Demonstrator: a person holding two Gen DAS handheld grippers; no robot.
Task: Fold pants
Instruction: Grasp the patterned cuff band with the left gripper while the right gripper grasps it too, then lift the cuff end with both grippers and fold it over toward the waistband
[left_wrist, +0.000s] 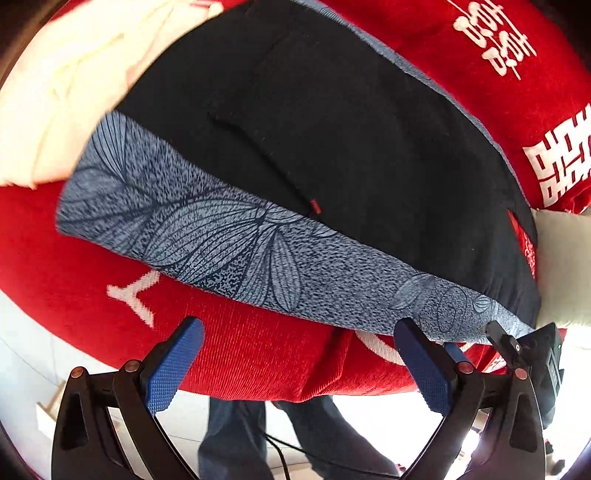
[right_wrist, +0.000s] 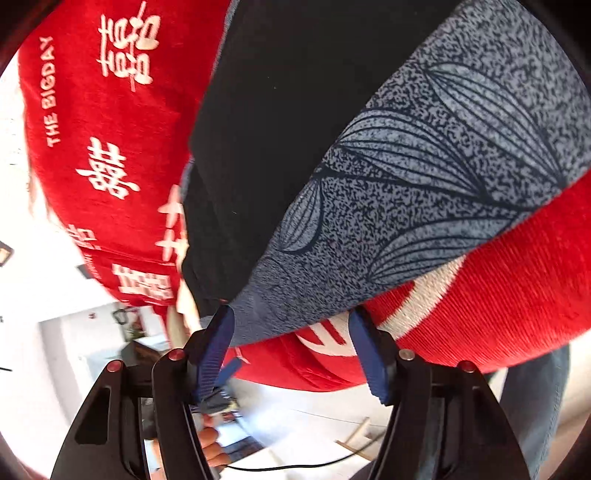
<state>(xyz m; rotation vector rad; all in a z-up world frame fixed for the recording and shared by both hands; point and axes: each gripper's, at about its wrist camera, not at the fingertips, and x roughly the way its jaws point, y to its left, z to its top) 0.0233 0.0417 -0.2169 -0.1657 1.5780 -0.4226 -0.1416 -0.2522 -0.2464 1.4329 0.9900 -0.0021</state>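
The pants (left_wrist: 314, 155) lie on the red blanket (left_wrist: 258, 354), patterned band running 10 to 4 o'clock ahead of my wide-open, empty left gripper (left_wrist: 295, 354); my right gripper (right_wrist: 291, 332), half open, straddles the band's corner, nearer

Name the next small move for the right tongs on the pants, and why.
Probably ease the right tongs forward and shut them on the pants: their fingers stand open around the patterned corner hem at the red cover's edge, gripping nothing yet.
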